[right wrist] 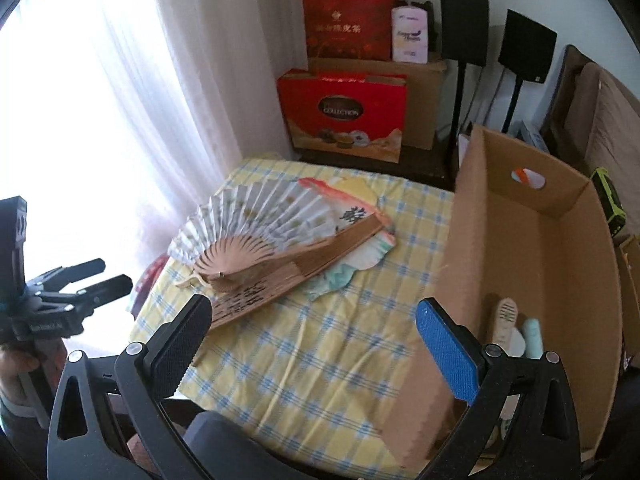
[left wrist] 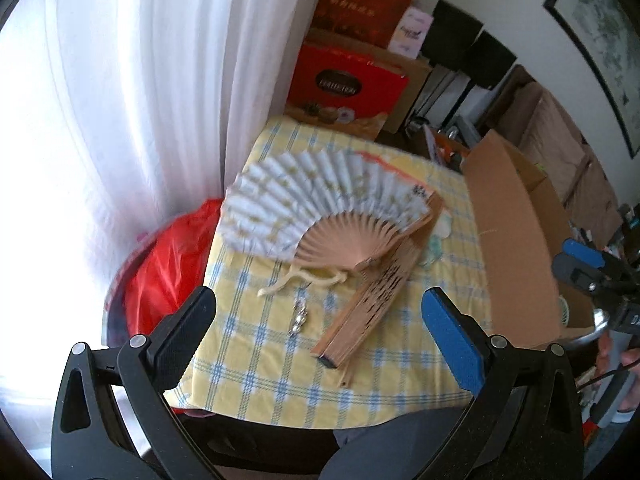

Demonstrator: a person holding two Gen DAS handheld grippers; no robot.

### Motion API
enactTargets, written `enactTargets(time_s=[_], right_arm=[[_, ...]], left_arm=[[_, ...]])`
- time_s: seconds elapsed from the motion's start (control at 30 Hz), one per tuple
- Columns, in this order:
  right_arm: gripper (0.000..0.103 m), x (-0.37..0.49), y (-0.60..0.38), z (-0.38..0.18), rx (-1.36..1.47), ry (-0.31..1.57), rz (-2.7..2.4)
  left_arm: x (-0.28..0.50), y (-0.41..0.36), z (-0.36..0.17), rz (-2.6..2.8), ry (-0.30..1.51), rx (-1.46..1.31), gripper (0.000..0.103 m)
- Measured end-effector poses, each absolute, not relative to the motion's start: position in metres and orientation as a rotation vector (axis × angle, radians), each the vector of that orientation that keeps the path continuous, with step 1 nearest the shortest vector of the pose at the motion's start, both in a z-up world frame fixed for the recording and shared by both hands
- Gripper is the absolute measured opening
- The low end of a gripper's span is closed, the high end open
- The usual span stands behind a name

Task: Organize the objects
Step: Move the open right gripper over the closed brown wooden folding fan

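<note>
Both claws hover above the near edge of a counter [right wrist: 320,360] covered with a yellow and blue checked cloth. The left claw [left wrist: 320,312] stands wide, its black and blue pads well apart and holding nothing; in the right wrist view it appears at the left edge, above the counter's left side. The right claw [right wrist: 312,332] is likewise wide and empty, its blue pad close beside the near wall of the cardboard box [right wrist: 532,248].

An open paper fan [left wrist: 320,196] with pale wooden ribs lies spread on the far left part of the cloth. A folded wooden fan [left wrist: 368,300] with cut-out slats lies partly under it and reaches toward the near side. A third, pastel fan [right wrist: 360,248] lies beneath both, showing on their right. A cream cord [left wrist: 308,280] trails from the open fan's pivot, and a small silvery pendant [left wrist: 300,316] lies on the cloth near it.

The cardboard box stands on the right of the counter, its top open. Inside, at its near end, lie a beige ribbed item [right wrist: 506,316] and a pale green item [right wrist: 532,336]; what they are cannot be told.
</note>
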State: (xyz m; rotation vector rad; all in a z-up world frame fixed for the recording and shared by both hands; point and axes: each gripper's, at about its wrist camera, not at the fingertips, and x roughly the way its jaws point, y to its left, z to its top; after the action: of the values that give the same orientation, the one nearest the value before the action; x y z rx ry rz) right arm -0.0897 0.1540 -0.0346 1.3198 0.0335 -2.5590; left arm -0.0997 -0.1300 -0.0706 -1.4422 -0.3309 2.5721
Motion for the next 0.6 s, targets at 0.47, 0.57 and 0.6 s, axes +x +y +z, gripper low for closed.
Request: enactTargets(time_s=[0.47, 0.57, 0.6], right_arm=[[0.066, -0.115, 0.120, -0.094, 1.437, -0.082, -2.376], [0.064, -0.119, 0.116, -0.103, 1.450, -0.102, -2.355], [0.064, -0.121, 0.115, -0.104, 1.451, -0.101, -2.352]], left_arm=[[-0.108, -0.149, -0.141, 2.500, -0.383, -1.567, 0.080], [-0.113, -0.148, -0.150, 2.490, -0.353, -1.589, 0.073], [-0.114, -0.147, -0.154, 2.485, -0.340, -1.592, 0.071]])
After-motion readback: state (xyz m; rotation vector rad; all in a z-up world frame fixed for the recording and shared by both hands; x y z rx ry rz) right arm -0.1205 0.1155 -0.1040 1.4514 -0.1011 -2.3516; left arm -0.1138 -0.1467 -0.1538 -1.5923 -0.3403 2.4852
